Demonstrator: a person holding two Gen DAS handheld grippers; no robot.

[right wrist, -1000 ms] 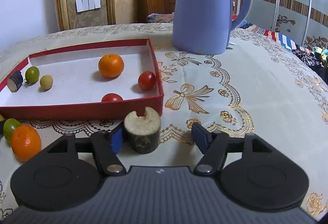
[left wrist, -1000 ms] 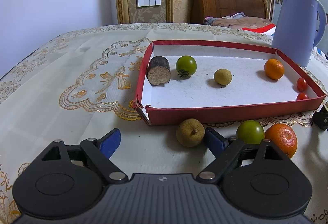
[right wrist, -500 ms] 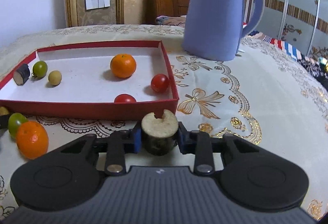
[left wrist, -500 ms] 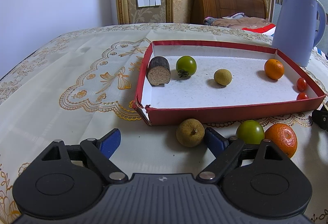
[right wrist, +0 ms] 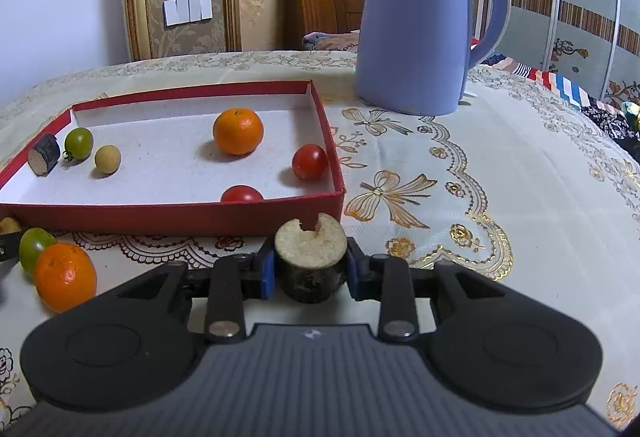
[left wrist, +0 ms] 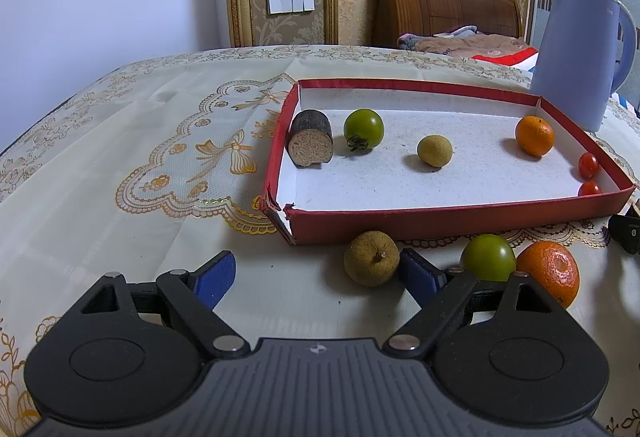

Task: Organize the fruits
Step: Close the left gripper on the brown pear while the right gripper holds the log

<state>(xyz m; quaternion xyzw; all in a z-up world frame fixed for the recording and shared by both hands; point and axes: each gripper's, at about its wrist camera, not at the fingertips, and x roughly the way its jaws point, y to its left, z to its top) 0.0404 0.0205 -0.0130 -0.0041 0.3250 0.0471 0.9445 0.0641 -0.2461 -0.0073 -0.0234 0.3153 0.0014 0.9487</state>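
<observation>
On the worktop [right wrist: 520, 165], just in front of the red tray's [right wrist: 168, 215] near wall, the right gripper [right wrist: 310, 271] had its jaws pinching a dark cane stub [right wrist: 310, 261], standing upright with its pale cut end up. The left gripper [left wrist: 316, 277] sat with jaws spread wide, gripping nothing; a brown longan [left wrist: 371, 258] lay just beside its right finger. A green tomato [left wrist: 487, 257] and an orange [left wrist: 550, 273] lay touching, right of the longan. A blue kettle [right wrist: 416, 25] stood behind the tray.
</observation>
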